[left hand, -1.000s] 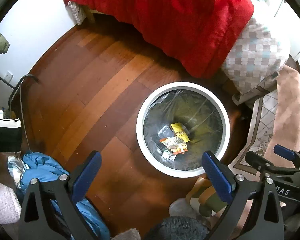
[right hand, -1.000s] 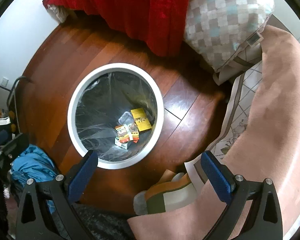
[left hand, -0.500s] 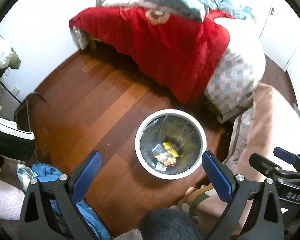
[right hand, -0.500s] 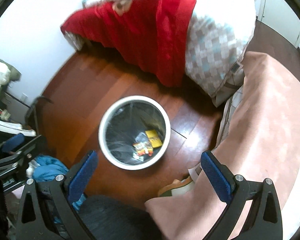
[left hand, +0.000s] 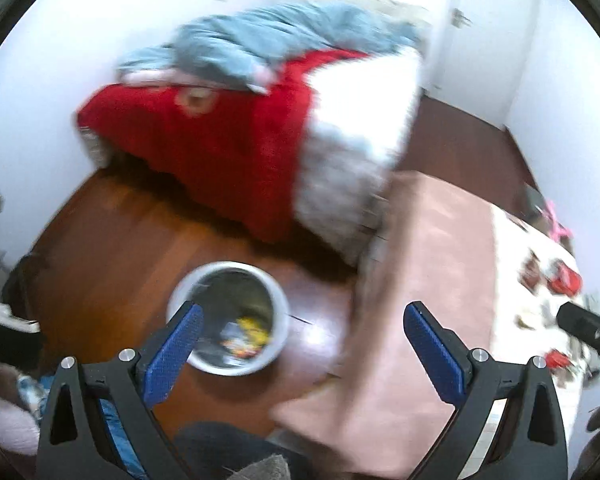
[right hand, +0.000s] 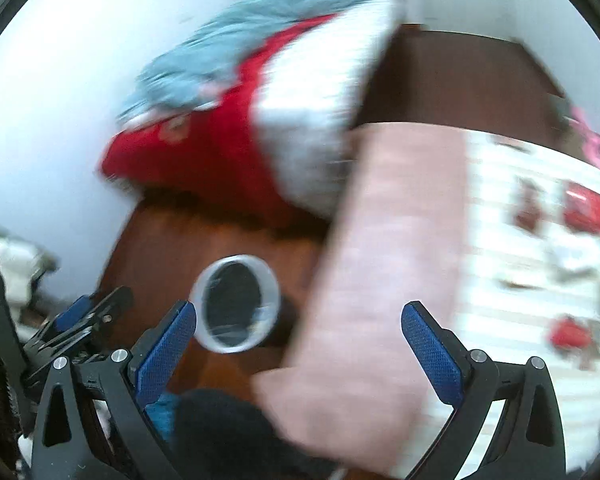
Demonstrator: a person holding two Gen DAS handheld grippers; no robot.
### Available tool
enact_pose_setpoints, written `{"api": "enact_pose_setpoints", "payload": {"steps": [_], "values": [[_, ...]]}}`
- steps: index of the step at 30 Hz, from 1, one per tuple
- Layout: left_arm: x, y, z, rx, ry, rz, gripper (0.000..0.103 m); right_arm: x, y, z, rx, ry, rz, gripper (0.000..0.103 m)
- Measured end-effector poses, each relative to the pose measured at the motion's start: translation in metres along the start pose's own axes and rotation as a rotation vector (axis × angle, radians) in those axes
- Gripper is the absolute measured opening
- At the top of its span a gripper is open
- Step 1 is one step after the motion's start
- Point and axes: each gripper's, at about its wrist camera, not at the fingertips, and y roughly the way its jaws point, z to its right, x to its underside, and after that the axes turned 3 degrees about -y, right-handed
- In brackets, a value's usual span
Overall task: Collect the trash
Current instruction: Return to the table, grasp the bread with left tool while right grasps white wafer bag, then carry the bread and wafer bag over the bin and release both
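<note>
Below both spread, empty tongs [left hand: 300,334] [right hand: 298,330] — the bin [left hand: 278,300] holds wrappers [left hand: 244,338].

No readable text, labels, brands or nos. in either view; both are motion-blurred. The wrappers [left hand: 244,338] in the white trash bin [left hand: 278,320] show only yellow and orange smears, perhaps printed packaging, but no letter resolves. Red items [right hand: 584,208] on the white sheet [right hand: 540,280] at the right carry pale marks too smeared to read. A round pale patch on the red blanket [left hand: 220,152] may be a motif, not lettering.
</note>
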Motion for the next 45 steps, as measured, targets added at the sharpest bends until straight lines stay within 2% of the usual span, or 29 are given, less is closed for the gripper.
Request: {"api": "enact_pose_setpoints", "payload": {"steps": [5, 8, 11, 15, 16, 18, 20, 22, 25, 26, 27, 28, 29, 33, 34, 38, 45], "values": [[0.019, 0.051, 0.121, 0.095, 0.170, -0.117, 0.102, 0.016, -0.017, 0.156, 0.217, 0.195, -0.033, 0.103], [0.036, 0.081, 0.186, 0.140, 0.252, -0.191, 0.102, 0.030, -0.016, 0.236, 0.301, 0.294, -0.069, 0.103], [0.052, 0.114, 0.242, 0.181, 0.300, -0.275, 0.102, 0.042, -0.010, 0.299, 0.339, 0.375, -0.097, 0.103], [0.058, 0.152, 0.287, 0.226, 0.303, -0.364, 0.102, 0.052, 0.003, 0.357, 0.307, 0.456, -0.106, 0.103], [0.059, 0.155, 0.296, 0.230, 0.307, -0.366, 0.101, 0.052, 0.005, 0.364, 0.307, 0.460, -0.108, 0.103], [0.059, 0.164, 0.311, 0.227, 0.324, -0.370, 0.088, 0.053, 0.013, 0.378, 0.294, 0.474, -0.114, 0.103], [0.062, 0.174, 0.325, 0.215, 0.349, -0.389, 0.061, 0.051, 0.023, 0.382, 0.279, 0.480, -0.114, 0.103], [0.066, 0.181, 0.332, 0.208, 0.362, -0.403, 0.044, 0.051, 0.031, 0.390, 0.265, 0.480, -0.111, 0.103], [0.070, 0.185, 0.336, 0.211, 0.370, -0.397, 0.031, 0.052, 0.040, 0.397, 0.250, 0.486, -0.113, 0.103], [0.072, 0.184, 0.337, 0.216, 0.368, -0.387, 0.021, 0.051, 0.043, 0.397, 0.252, 0.485, -0.114, 0.102], [0.073, 0.182, 0.337, 0.224, 0.369, -0.384, 0.015, 0.050, 0.046, 0.397, 0.256, 0.484, -0.114, 0.099], [0.074, 0.181, 0.337, 0.227, 0.367, -0.381, 0.011, 0.050, 0.047, 0.396, 0.262, 0.475, -0.117, 0.089], [0.075, 0.179, 0.337, 0.223, 0.368, -0.372, 0.008, 0.050, 0.050, 0.395, 0.274, 0.467, -0.124, 0.073], [0.073, 0.170, 0.334, 0.215, 0.377, -0.340, 0.006, 0.051, 0.049, 0.388, 0.296, 0.440, -0.126, 0.047], [0.074, 0.165, 0.333, 0.214, 0.379, -0.330, 0.006, 0.050, 0.047, 0.384, 0.310, 0.424, -0.124, 0.038], [0.073, 0.146, 0.321, 0.213, 0.382, -0.287, 0.006, 0.050, 0.034, 0.369, 0.312, 0.386, -0.088, 0.031], [0.057, 0.103, 0.291, 0.237, 0.364, -0.206, 0.006, 0.042, 0.001, 0.331, 0.276, 0.348, -0.020, 0.030]]}}
